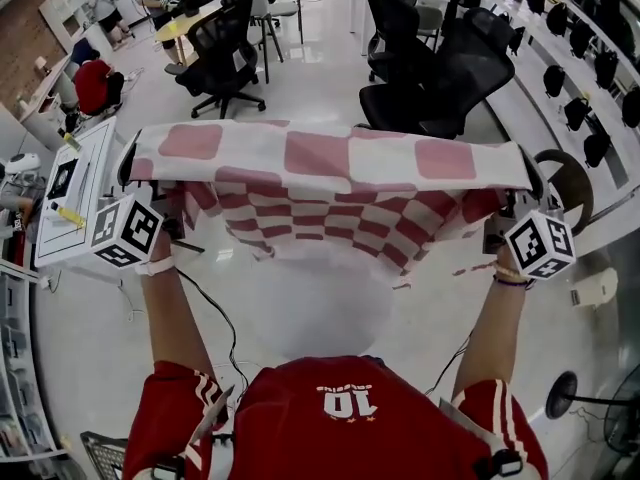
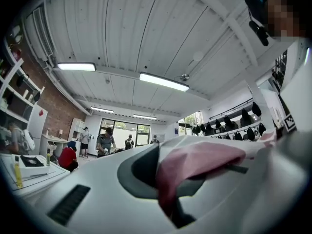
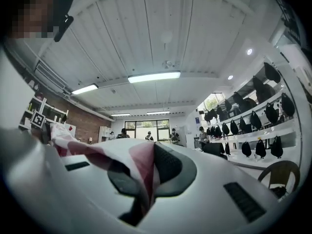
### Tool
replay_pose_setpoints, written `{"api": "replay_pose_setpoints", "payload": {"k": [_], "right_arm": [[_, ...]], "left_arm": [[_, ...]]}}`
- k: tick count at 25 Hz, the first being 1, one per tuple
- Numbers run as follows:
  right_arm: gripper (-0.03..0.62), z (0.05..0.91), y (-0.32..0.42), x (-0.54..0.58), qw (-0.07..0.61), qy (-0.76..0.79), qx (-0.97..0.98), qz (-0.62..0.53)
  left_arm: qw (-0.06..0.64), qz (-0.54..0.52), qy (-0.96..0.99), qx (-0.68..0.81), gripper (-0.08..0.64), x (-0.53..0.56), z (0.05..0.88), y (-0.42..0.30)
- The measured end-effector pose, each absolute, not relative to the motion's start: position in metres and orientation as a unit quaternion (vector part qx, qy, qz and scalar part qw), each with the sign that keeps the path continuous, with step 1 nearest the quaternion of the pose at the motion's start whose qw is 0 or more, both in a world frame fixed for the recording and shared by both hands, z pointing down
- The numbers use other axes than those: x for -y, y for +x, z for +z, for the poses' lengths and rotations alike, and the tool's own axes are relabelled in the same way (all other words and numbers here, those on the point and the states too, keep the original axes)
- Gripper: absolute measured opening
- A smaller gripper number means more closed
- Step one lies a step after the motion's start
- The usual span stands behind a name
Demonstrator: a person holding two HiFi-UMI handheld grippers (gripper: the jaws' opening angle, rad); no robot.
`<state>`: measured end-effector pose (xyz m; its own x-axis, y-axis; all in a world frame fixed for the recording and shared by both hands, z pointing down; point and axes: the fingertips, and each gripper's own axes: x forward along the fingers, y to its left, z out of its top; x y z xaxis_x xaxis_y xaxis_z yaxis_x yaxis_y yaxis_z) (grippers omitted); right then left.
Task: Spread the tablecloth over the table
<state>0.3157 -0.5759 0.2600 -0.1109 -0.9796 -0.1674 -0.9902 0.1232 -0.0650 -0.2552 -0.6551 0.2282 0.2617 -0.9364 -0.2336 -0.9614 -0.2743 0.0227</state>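
Note:
A red-and-white checked tablecloth (image 1: 330, 168) is stretched wide in the air between both grippers, its lower part hanging in folds. My left gripper (image 1: 128, 168) is shut on the cloth's left corner, and a pink fold (image 2: 195, 162) is pinched between its jaws. My right gripper (image 1: 533, 180) is shut on the right corner, where the cloth (image 3: 139, 165) bunches between its jaws. Both grippers tilt slightly upward, toward the ceiling. The round white table (image 1: 320, 308) stands below, just in front of the person and partly hidden by the hanging cloth.
Black office chairs (image 1: 440, 78) stand beyond the cloth. A white desk (image 1: 75, 193) with small items is at the left. Cables (image 1: 215, 313) trail on the floor by the table. A brown stool (image 1: 565, 183) is at the right. People (image 2: 105, 143) stand far back.

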Motion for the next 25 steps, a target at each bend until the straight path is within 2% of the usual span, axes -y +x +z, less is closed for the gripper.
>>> {"api": "replay_pose_setpoints", "payload": {"k": [7,25], "right_arm": [[0.015,0.26,0.319,0.578,0.073,-0.669,-0.738,0.051],[0.015,0.327,0.347,0.646,0.013,-0.664,-0.747,-0.012]], "left_arm": [[0.074,0.07,-0.795,-0.597,0.011,0.664,0.24,-0.259],[0.011,0.015,-0.801,-0.599,0.011,0.715,0.307,-0.234]]}}
